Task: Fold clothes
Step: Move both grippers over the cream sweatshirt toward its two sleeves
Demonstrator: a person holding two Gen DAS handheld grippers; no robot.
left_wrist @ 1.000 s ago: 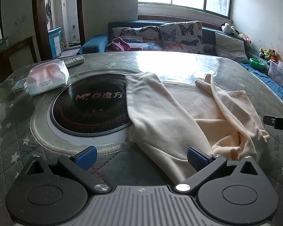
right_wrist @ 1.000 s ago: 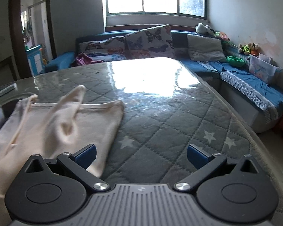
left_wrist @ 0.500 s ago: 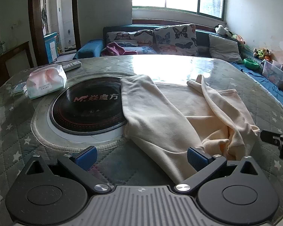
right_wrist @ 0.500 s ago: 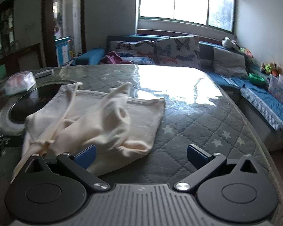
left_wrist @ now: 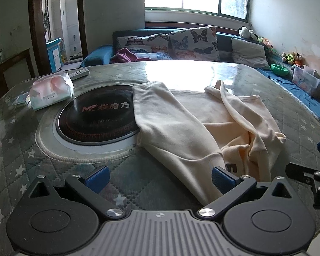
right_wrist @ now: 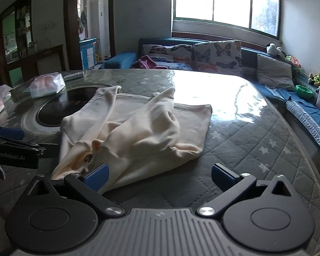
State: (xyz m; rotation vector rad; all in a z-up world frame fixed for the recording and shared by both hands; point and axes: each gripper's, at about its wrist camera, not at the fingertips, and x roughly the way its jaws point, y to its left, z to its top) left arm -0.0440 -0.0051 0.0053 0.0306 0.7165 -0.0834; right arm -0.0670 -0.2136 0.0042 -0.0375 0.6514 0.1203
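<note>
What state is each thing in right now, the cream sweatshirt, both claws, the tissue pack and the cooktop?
Cream fleece sweatshirt: lying rumpled on the table, both sleeves folded across the body, not gripped.
Left claw: open, holding nothing, its right finger at the sweatshirt's near edge.
Right claw: open, holding nothing.
White and pink plastic tissue pack: lying beside the cooktop; whether opened, cannot tell.
Round black glass cooktop: partly covered by one sleeve.

Garment [left_wrist: 204,125] on table [left_wrist: 15,149], mid-surface, overlapping the inset hotplate [left_wrist: 96,119] toward the left edge; tissue pack [left_wrist: 51,91] at far left corner; sofa [left_wrist: 181,42] beyond the far edge.
</note>
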